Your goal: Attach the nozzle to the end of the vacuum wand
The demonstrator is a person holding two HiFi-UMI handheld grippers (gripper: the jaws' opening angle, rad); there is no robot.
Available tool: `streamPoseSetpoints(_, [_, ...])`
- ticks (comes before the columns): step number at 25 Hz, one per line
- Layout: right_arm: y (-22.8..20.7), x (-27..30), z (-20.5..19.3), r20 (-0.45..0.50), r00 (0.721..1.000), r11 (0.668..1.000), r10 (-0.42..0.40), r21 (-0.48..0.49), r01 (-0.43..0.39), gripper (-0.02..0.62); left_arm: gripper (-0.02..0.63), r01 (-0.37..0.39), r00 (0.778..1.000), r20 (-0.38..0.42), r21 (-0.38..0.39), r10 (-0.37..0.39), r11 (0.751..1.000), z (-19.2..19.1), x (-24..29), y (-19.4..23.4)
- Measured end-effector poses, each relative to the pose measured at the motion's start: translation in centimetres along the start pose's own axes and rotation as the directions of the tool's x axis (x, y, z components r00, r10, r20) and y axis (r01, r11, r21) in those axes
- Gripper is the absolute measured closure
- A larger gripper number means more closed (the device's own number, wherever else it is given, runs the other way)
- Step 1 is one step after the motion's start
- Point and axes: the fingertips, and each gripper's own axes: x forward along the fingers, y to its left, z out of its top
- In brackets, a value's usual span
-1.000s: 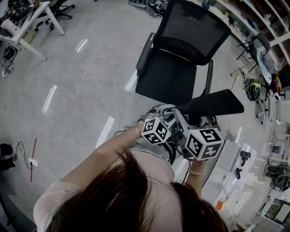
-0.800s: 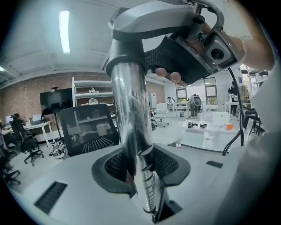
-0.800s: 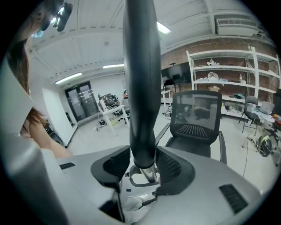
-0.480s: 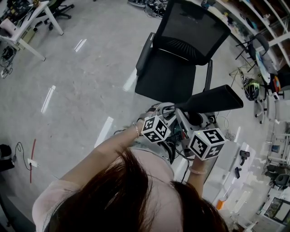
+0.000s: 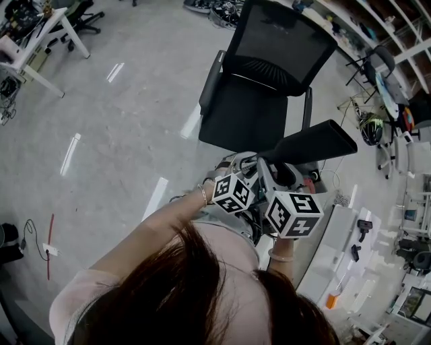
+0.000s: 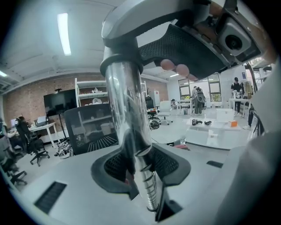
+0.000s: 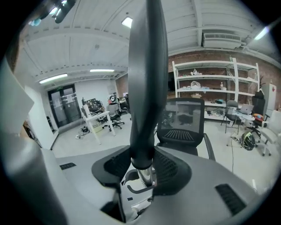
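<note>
The left claw [image 6: 141, 170] is clamped tight on the one shiny wand [image 6: 125, 110], held up in the air. The right claw [image 7: 142, 169] has just been closing and hugs the one black nozzle [image 7: 147, 88], whose bottom sits on the wand's tip. I think the nozzle needs one more firm push to be fully on.

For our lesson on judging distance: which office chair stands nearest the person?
The black mesh-backed chair, straight ahead of the person; the chair by the white desk and another by the shelves stand far off.
</note>
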Motion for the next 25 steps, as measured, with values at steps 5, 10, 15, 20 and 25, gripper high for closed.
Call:
streamPoseSetpoints(5, [0.3, -0.3, 0.2, 0.016, 0.998, 0.998, -0.056, 0.018, 0.056, 0.425, 0.456, 0.000, 1.000, -0.005, 0.004, 0.000, 1.000, 0.2, -0.4, 0.1])
streamPoseSetpoints(10, [1.2, -0.7, 0.1, 0.030, 0.999, 1.000, -0.020, 0.018, 0.019, 0.425, 0.456, 0.029, 1.000, 0.005, 0.007, -0.029, 1.000, 0.2, -1.2, -0.2])
streamPoseSetpoints(15, [2.5, -0.6, -0.4, 0.040, 0.998, 0.999, -0.053, 0.008, 0.052, 0.425, 0.456, 0.060, 0.998, 0.015, 0.029, -0.060, 0.998, -0.2, -2.3, 0.0])
streamPoseSetpoints(20, [4.0, -1.1, -1.3, 0.032, 0.996, 0.996, -0.085, 0.012, 0.084, 0.425, 0.456, 0.065, 0.998, 0.024, 0.019, -0.065, 0.998, -0.3, -3.4, 1.1])
streamPoseSetpoints(25, [4.3, -3.3, -1.3, 0.119, 0.986, 0.990, -0.116, 0.099, 0.105, 0.425, 0.456, 0.055, 0.998, 0.036, 0.012, -0.056, 0.998, -0.3, -4.0, 1.4])
